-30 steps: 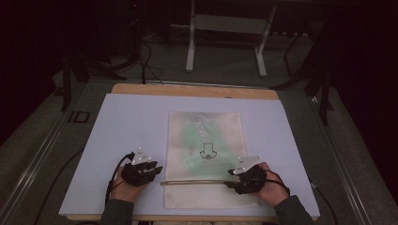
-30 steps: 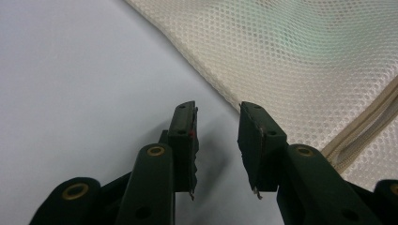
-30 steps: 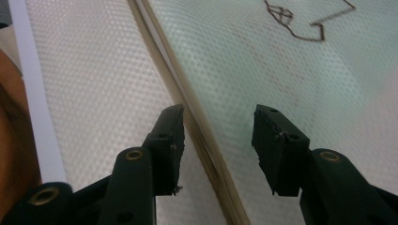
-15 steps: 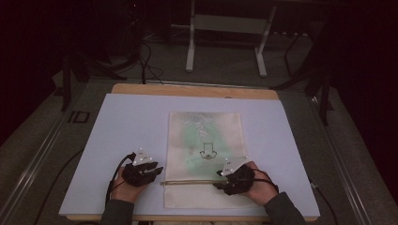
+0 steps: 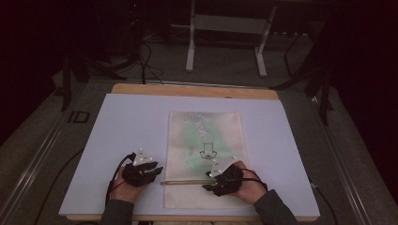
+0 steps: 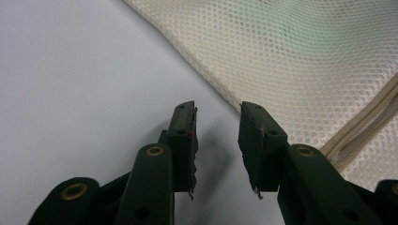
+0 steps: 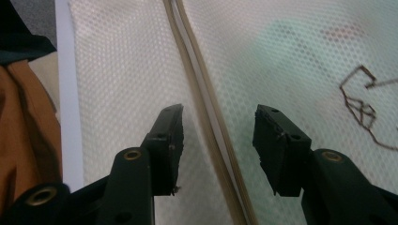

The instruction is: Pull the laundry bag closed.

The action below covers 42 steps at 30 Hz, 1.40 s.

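Right gripper (image 7: 218, 129), jaws apart astride the zipper (image 7: 206, 117) (nothing grasped), may pinch mesh; left gripper (image 6: 217, 129), at nine o'clock, released.

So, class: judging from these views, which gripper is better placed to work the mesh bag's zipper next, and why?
Right, probably. The right gripper has open jaws straddling the zipper of the mesh bag. The left gripper, also open, sits over the white board beside the bag's edge.
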Each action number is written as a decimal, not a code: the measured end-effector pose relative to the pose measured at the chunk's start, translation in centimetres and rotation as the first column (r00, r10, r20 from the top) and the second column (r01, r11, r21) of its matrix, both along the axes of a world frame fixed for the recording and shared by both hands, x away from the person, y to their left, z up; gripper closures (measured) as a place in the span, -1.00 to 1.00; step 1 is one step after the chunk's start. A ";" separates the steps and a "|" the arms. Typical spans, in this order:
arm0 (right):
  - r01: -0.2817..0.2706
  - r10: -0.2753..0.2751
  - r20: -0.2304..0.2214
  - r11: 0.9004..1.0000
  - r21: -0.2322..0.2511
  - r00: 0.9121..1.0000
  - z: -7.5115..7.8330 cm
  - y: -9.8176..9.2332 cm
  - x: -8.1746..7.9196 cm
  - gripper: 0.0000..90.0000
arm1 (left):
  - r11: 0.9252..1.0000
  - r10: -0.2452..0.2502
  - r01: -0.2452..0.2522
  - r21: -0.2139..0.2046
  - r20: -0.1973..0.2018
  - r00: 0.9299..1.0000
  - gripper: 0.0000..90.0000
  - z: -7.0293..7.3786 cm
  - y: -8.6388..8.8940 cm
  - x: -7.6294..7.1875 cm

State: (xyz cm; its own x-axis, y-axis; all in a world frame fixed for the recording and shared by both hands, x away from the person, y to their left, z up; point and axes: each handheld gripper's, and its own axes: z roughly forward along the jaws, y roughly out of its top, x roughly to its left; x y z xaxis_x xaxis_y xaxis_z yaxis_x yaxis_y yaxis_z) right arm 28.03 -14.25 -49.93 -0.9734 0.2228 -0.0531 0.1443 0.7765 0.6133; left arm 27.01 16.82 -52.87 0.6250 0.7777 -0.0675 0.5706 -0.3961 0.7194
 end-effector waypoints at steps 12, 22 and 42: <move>-0.045 0.045 -0.009 0.999 0.004 0.999 -0.3 2.5 0.1 0.20 | 1.000 -0.003 0.003 0.001 -0.001 1.000 0.47 0.0 0.0 0.0; -0.067 0.067 -0.023 0.998 0.000 0.997 -0.9 4.3 0.4 0.21 | 1.000 -0.005 0.005 0.003 -0.001 1.000 0.47 0.0 -0.1 0.0; -0.090 0.090 -0.029 0.996 -0.012 0.996 -2.1 6.9 0.8 0.27 | 1.000 -0.001 0.001 0.005 -0.001 1.000 0.46 0.1 0.0 0.0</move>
